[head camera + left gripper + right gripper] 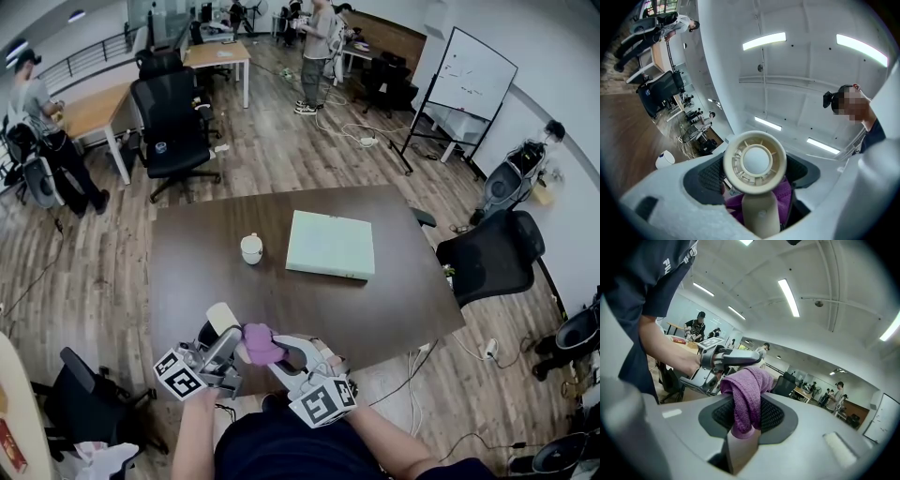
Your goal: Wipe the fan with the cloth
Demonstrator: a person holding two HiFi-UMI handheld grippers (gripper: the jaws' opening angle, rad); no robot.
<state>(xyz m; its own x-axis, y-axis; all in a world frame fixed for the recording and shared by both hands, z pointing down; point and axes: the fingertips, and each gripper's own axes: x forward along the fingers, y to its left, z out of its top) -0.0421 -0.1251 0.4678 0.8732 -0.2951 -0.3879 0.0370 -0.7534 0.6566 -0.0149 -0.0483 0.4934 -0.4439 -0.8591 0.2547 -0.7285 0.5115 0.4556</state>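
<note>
Arms bend in, and we hold both grippers close together at the near edge of the table. Our left gripper squeezes the fan by its handle. Our right gripper pinches the purple cloth, which touches the fan. Only the left gripper view shows the fan's round face.
</note>
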